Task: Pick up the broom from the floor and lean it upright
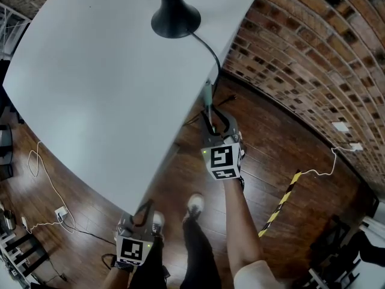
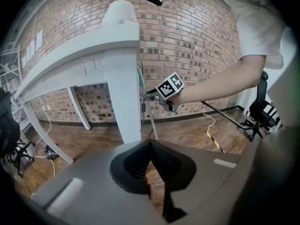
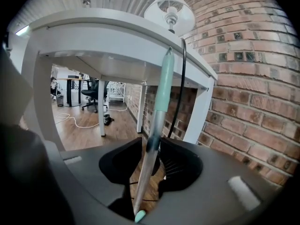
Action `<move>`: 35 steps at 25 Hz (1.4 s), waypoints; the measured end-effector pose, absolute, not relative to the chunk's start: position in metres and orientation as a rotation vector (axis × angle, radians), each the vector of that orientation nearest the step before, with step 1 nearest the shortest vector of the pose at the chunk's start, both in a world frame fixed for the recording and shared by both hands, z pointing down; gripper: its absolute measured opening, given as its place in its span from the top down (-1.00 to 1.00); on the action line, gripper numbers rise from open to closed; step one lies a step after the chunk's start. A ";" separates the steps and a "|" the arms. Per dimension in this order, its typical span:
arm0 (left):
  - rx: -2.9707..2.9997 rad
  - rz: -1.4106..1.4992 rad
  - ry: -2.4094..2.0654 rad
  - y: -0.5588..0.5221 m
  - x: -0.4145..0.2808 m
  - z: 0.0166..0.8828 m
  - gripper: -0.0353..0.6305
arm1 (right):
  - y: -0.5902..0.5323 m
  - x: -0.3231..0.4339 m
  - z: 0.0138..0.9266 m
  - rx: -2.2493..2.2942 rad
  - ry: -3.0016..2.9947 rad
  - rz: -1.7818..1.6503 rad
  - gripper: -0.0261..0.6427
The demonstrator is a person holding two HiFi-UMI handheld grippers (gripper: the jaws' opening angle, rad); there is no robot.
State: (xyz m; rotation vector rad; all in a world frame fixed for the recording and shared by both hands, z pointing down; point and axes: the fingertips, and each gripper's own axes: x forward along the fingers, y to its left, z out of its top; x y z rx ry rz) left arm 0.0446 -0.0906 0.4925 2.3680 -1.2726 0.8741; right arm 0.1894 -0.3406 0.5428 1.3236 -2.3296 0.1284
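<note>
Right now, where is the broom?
In the right gripper view the broom handle stands upright between the right gripper's open jaws, its top leaning on the white table beside the brick wall.

- Below the edge of the counter (image 1: pixel 108 83), the broom (image 1: pixel 208 95) is covered by the right tool (image 1: pixel 215 122) and the arm (image 1: pixel 236 221).
- In the left gripper view, the broom's foot is masked by the left tool (image 2: pixel 151 142).
- The lamp (image 1: pixel 175 17) on the counter is cut off above its base.
- Contact between the broom's top and the counter's edge cannot be told.
</note>
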 end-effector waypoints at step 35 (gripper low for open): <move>2.423 0.845 -1.220 -0.074 0.051 0.470 0.89 | -0.258 0.222 0.505 1.499 -2.203 0.168 0.89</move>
